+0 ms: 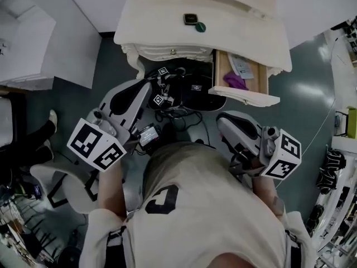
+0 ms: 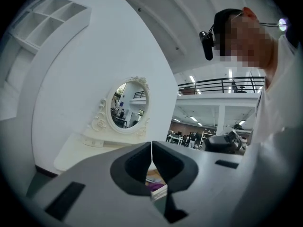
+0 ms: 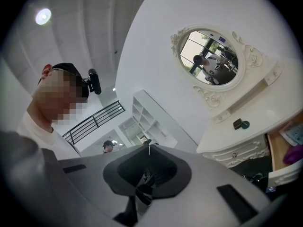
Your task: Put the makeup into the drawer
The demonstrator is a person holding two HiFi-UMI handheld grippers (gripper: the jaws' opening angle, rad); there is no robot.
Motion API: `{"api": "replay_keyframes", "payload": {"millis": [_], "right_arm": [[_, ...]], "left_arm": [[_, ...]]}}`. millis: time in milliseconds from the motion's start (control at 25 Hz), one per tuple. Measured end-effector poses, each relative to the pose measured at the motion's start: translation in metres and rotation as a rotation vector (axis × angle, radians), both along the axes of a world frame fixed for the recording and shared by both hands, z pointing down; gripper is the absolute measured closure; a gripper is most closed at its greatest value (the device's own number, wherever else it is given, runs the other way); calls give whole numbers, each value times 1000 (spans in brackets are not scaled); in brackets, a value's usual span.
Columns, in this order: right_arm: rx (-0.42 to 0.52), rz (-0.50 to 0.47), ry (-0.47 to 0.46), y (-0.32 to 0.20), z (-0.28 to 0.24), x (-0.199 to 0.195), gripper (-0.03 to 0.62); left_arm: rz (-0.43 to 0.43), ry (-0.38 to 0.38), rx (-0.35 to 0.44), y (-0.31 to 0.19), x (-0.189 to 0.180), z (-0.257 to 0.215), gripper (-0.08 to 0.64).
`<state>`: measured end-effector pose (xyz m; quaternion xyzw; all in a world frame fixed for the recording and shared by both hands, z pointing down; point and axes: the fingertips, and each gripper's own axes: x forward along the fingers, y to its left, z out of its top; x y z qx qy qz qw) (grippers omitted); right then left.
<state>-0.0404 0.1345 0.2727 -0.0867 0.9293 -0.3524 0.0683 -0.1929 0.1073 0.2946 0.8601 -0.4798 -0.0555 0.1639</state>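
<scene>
**A:** How many pieces of makeup do you count, and where are they?

**B:** Two, both on top of the dressing table (image 1: 156, 21). One is a dark square case (image 1: 191, 19) with a paler middle. The other is a small green round piece (image 1: 200, 27) just beside the case's corner. Neither is in the drawer.

**A:** And the drawer?

**B:** One drawer (image 1: 245, 96) is pulled out at the table's right side. Two things lie in it: a purple thing (image 1: 235, 81) towards the front and a pale flat packet (image 1: 241, 66) behind it.

**A:** The grippers?

**B:** Two. The left gripper (image 1: 146, 84) and the right gripper (image 1: 220, 120) are held in front of the table, well apart from the makeup. On each, the jaws are pressed together with nothing pinched between them.

**A:** What does one view show that another doesn't?

**B:** The head view looks down on the tabletop and into the drawer, but it doesn't show the mirror glass. Both gripper views show the one oval mirror (image 2: 129, 105) in its carved white frame. The right gripper view also shows the case and the green piece side by side, with the purple thing at its edge. The left gripper view misses the two pieces and shows only a sliver of purple past its closed jaws.
</scene>
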Motion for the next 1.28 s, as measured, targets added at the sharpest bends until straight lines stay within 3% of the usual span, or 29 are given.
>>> {"api": "replay_keyframes", "payload": {"millis": [200, 360, 520, 760, 880, 920, 960, 1000, 1280], "right_arm": [[-15, -35, 38, -6, 10, -40, 565], [-25, -34, 67, -12, 19, -67, 564], [-4, 15, 127, -25, 23, -80, 563], [-4, 170, 209, -56, 31, -57, 563], [25, 228, 258, -72, 35, -41, 559], [37, 236, 274, -79, 37, -36, 520], [42, 240, 290, -86, 41, -30, 415], [40, 245, 309, -96, 48, -24, 385], [34, 243, 452, -184, 95, 18, 376]], "left_arm": [[-27, -15, -21, 1, -37, 15, 497], [17, 13, -40, -2, -35, 27, 497], [115, 55, -73, -5, -13, 32, 497], [255, 31, -84, -15, 33, 30, 497], [272, 3, -88, -19, 47, 30, 497], [268, -2, -92, -21, 50, 30, 497], [262, -4, -97, -23, 54, 30, 497], [256, -4, -104, -25, 58, 30, 497], [245, -14, -150, -67, 113, 34, 497]]}}
